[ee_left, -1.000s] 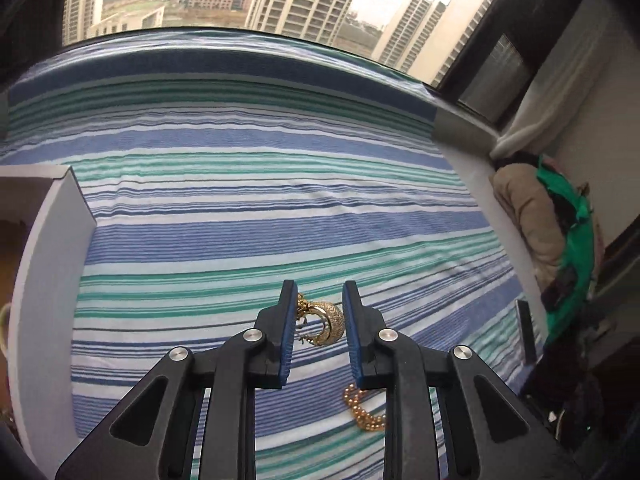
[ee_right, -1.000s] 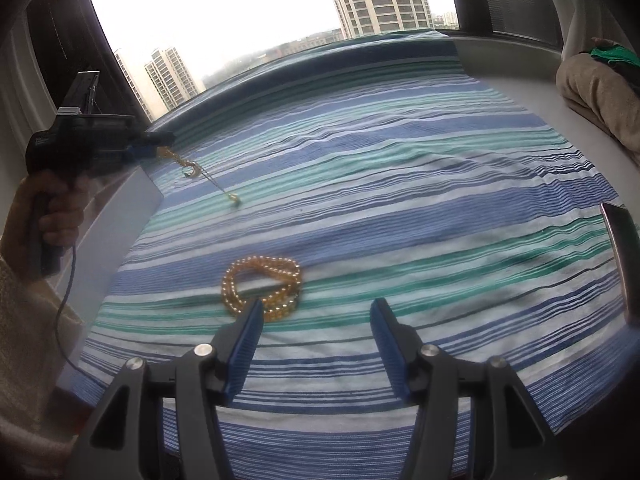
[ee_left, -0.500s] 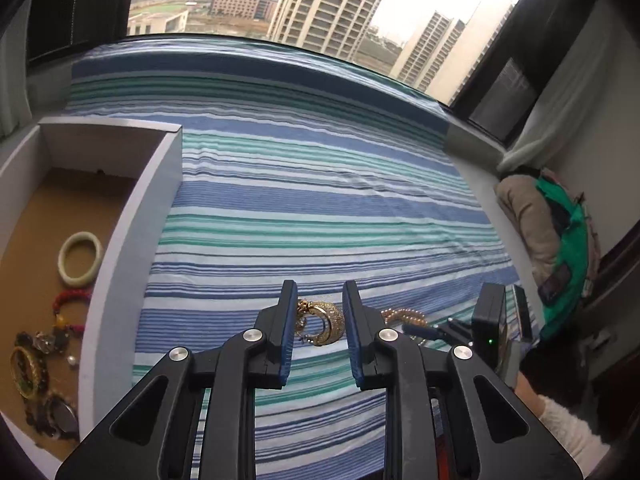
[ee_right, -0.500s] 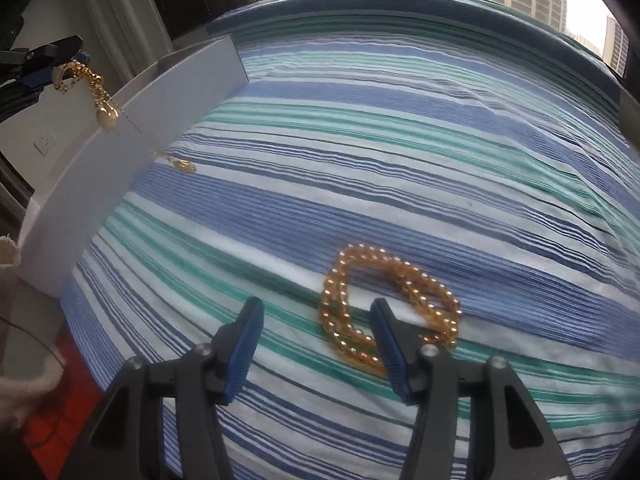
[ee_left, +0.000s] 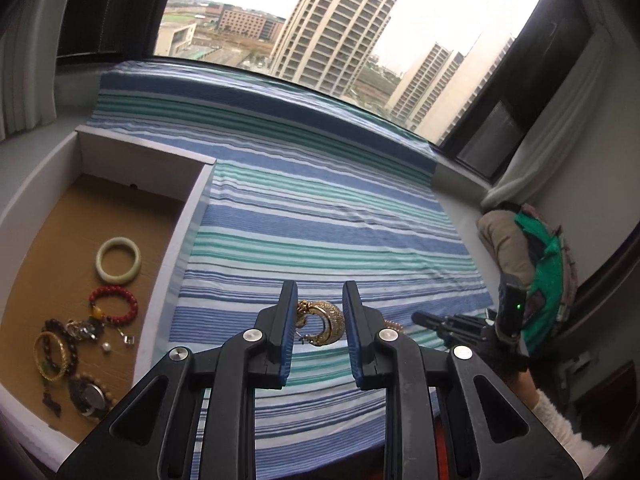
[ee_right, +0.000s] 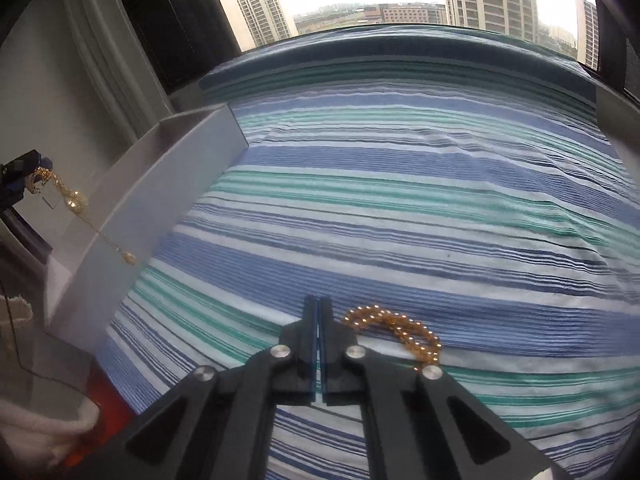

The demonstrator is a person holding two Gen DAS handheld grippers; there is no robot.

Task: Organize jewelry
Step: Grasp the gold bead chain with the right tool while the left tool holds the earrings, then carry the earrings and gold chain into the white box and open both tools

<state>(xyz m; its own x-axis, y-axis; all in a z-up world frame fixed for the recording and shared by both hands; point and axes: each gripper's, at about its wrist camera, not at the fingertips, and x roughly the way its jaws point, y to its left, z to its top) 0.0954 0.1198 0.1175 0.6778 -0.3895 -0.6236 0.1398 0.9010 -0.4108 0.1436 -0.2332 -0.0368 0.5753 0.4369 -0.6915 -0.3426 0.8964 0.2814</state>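
My left gripper (ee_left: 317,316) is shut on a gold crescent pendant necklace (ee_left: 326,322) and holds it in the air beside the white box (ee_left: 182,236). In the right wrist view its chain (ee_right: 72,200) hangs down over the box wall (ee_right: 168,184). My right gripper (ee_right: 318,320) has its jaws closed together on the striped cloth (ee_right: 400,184), right beside a gold bead bracelet (ee_right: 400,330) lying to its right; whether a bead is pinched I cannot tell. In the left wrist view the right gripper (ee_left: 428,320) shows low at the right.
The box has a brown floor with a pale jade bangle (ee_left: 118,260), a red bead bracelet (ee_left: 114,306), a gold bangle (ee_left: 50,354) and a watch (ee_left: 88,396). A beige and green bundle (ee_left: 528,264) lies at the far right by the window wall.
My right gripper's jaws have closed next to the bead bracelet. My left gripper has carried the necklace further left and up, so the box and its contents show more fully.
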